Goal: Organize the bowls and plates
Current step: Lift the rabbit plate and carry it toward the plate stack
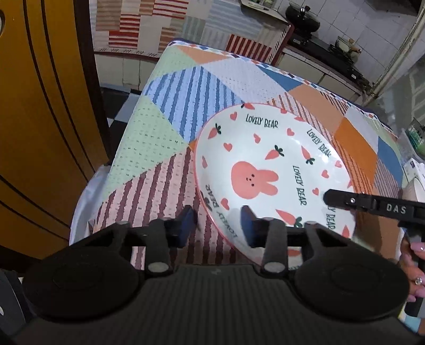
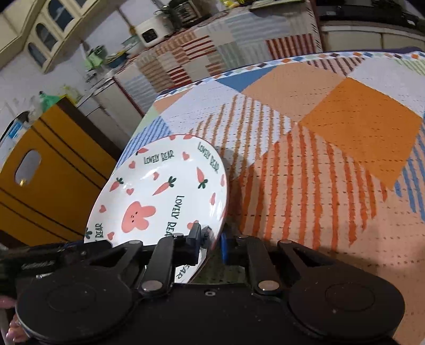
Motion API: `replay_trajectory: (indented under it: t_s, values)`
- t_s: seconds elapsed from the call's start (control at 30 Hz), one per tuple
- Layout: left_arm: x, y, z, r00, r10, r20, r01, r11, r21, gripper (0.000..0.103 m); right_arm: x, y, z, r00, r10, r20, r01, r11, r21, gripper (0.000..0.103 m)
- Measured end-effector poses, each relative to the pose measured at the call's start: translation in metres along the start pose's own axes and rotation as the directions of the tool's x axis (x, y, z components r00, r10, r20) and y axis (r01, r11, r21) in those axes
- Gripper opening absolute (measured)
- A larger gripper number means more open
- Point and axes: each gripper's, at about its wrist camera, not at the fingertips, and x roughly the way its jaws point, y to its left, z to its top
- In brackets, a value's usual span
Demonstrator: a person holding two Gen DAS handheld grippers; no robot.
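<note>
A white plate (image 1: 265, 169) with a pink rabbit, carrots and "LOVELY BEAR" lettering is over the patchwork cloth on the table (image 1: 164, 138). In the right wrist view the plate (image 2: 159, 196) is tilted, its right rim raised, and my right gripper (image 2: 209, 241) is shut on the near rim, one finger above and one below. My left gripper (image 1: 217, 220) is open, its jaws either side of the plate's near-left rim without clamping it. The right gripper's finger (image 1: 342, 199) shows over the plate's right side.
A yellow wooden cabinet (image 1: 39, 119) stands left of the table. A counter with a black pot (image 1: 302, 16) and stove lies behind. The table's right half (image 2: 332, 159) is bare cloth. A patterned cloth-covered counter (image 2: 212, 47) lies beyond.
</note>
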Motion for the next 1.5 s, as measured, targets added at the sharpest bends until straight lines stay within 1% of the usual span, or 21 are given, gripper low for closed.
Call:
replay_trajectory:
  t_s: [0.03,0.07,0.1,0.13,0.2,0.27,0.3,0.4,0.47,0.5,0.57,0.73,0.83,1.17,1.33,1.5]
  values:
    - [0.000,-0.001,0.001,1.000,0.005,-0.002,-0.005,1.000,-0.001,0.030,0.000,0.000,0.000,1.000,0.002,0.001,-0.002,1.000,-0.010,0.016]
    - [0.002,-0.002,0.002,1.000,-0.007,-0.011,0.007,1.000,-0.007,0.026,-0.001,0.002,0.000,1.000,-0.002,0.005,0.002,1.000,-0.028,0.017]
    - [0.003,-0.003,0.004,1.000,-0.018,-0.022,0.017,1.000,-0.019,0.025,-0.001,0.005,-0.001,1.000,-0.007,0.012,0.008,0.998,-0.061,0.017]
    - [0.003,-0.004,0.005,1.000,-0.002,-0.020,0.001,1.000,-0.025,0.024,-0.003,0.007,-0.002,1.000,-0.009,0.014,0.010,0.997,-0.082,0.018]
    - [0.002,-0.007,0.005,1.000,0.021,-0.021,-0.021,1.000,-0.010,0.023,-0.006,0.008,-0.003,1.000,0.002,-0.009,-0.003,0.996,-0.089,0.018]
    - [-0.003,-0.011,0.003,0.999,0.027,-0.028,-0.027,1.000,0.013,0.023,-0.011,0.011,-0.004,1.000,0.006,-0.027,-0.009,0.994,-0.112,0.019]
    - [-0.006,-0.011,0.003,0.999,0.023,-0.030,-0.023,1.000,0.014,0.023,-0.016,0.015,-0.004,0.999,0.001,-0.032,-0.006,0.991,-0.133,0.019]
    - [-0.016,-0.012,0.003,0.999,-0.008,-0.037,0.008,1.000,-0.011,0.024,-0.027,0.020,-0.003,0.999,-0.010,-0.046,0.004,0.990,-0.140,0.020]
    - [-0.024,-0.021,0.003,1.000,0.012,-0.024,-0.011,1.000,0.027,0.024,-0.036,0.020,-0.007,0.999,0.002,-0.047,-0.008,0.991,-0.133,0.020]
    - [-0.029,-0.025,0.002,1.000,0.021,-0.017,-0.020,0.999,0.043,0.026,-0.041,0.020,-0.009,0.999,0.010,-0.046,-0.016,0.991,-0.130,0.021]
    - [-0.039,-0.033,0.000,1.000,0.028,-0.009,-0.027,0.998,0.058,0.027,-0.051,0.021,-0.015,0.999,0.021,-0.040,-0.026,0.991,-0.132,0.021]
    - [-0.073,-0.052,-0.008,1.000,0.021,0.015,-0.022,0.993,0.119,0.027,-0.082,0.024,-0.024,0.999,0.041,-0.018,-0.043,0.992,-0.121,0.021]
    - [-0.096,-0.067,-0.016,0.999,0.021,0.031,-0.026,0.985,0.169,0.027,-0.107,0.030,-0.029,0.999,0.041,0.004,-0.040,0.989,-0.140,0.021]
    - [-0.166,-0.120,-0.042,0.994,-0.068,0.091,0.043,0.968,0.246,0.027,-0.197,0.030,-0.045,0.996,0.043,0.083,-0.027,0.983,-0.181,0.022]
    - [-0.184,-0.150,-0.061,0.990,-0.102,0.102,0.068,0.953,0.295,0.027,-0.236,0.022,-0.064,0.993,0.030,0.117,-0.009,0.985,-0.174,0.022]
    - [-0.187,-0.175,-0.087,0.988,-0.137,0.067,0.109,0.942,0.318,0.027,-0.266,0.006,-0.090,0.991,-0.001,0.133,0.021,0.989,-0.149,0.022]
